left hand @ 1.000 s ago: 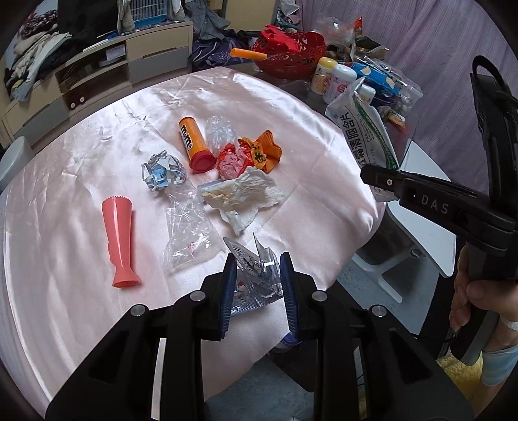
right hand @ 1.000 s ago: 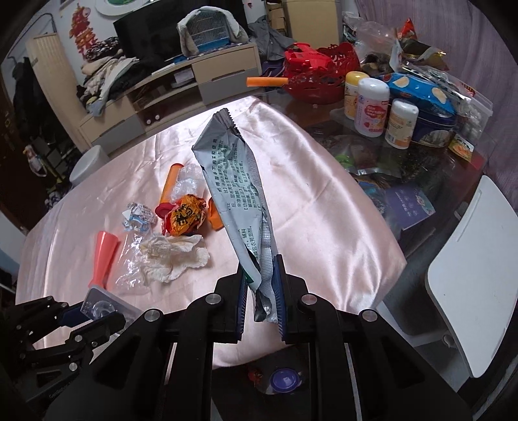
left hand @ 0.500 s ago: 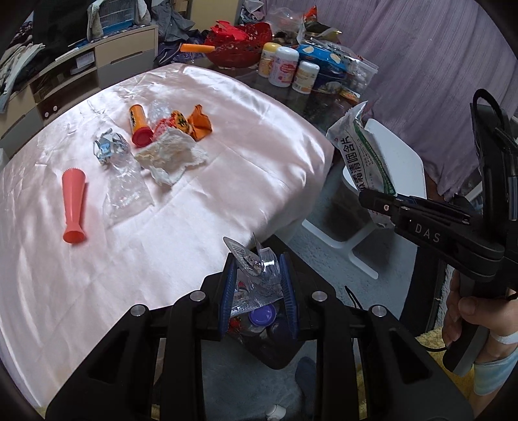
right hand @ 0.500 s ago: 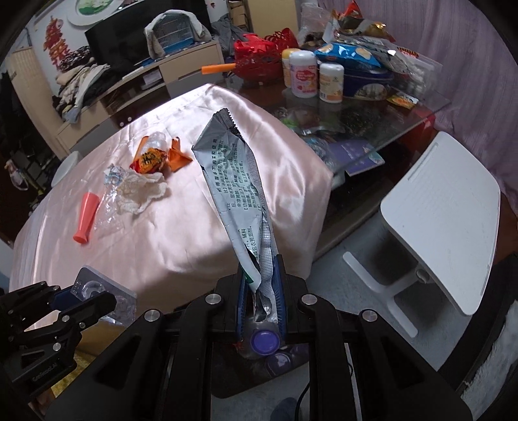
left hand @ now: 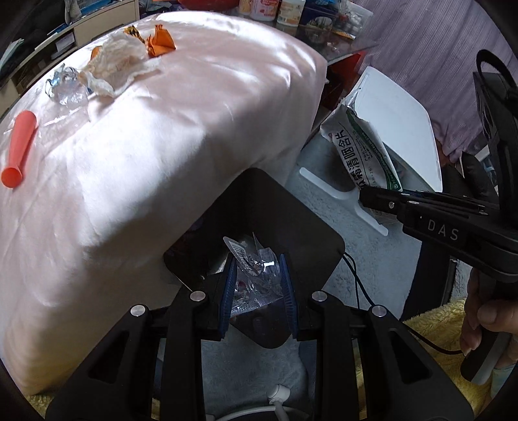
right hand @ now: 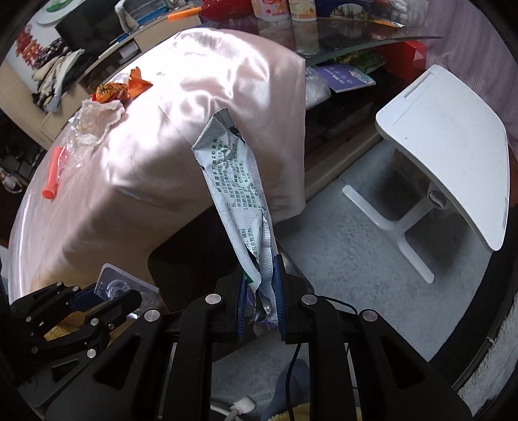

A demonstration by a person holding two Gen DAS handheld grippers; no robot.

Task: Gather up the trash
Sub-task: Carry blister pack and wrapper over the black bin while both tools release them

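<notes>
My left gripper (left hand: 257, 278) is shut on a clear plastic blister pack (left hand: 255, 268) and holds it over a black trash bin (left hand: 285, 207) beside the table. My right gripper (right hand: 260, 288) is shut on a long silver foil packet (right hand: 234, 184) with green print, held upright above the bin's edge (right hand: 181, 252). The right gripper and packet also show in the left wrist view (left hand: 359, 152). Crumpled tissue (left hand: 119, 61), an orange wrapper (left hand: 160, 40), a crumpled clear wrapper (left hand: 64, 87) and a red cone (left hand: 19, 142) lie on the pink tablecloth (left hand: 162, 136).
A small white stool (right hand: 453, 142) stands right of the bin on grey carpet (right hand: 349, 252). A glass table with jars and packets (right hand: 323, 29) is behind. A black cable (left hand: 359, 285) runs across the floor.
Both grippers have moved down and away from the table top toward the floor. The black bin now sits directly under them. Both still hold their trash.
</notes>
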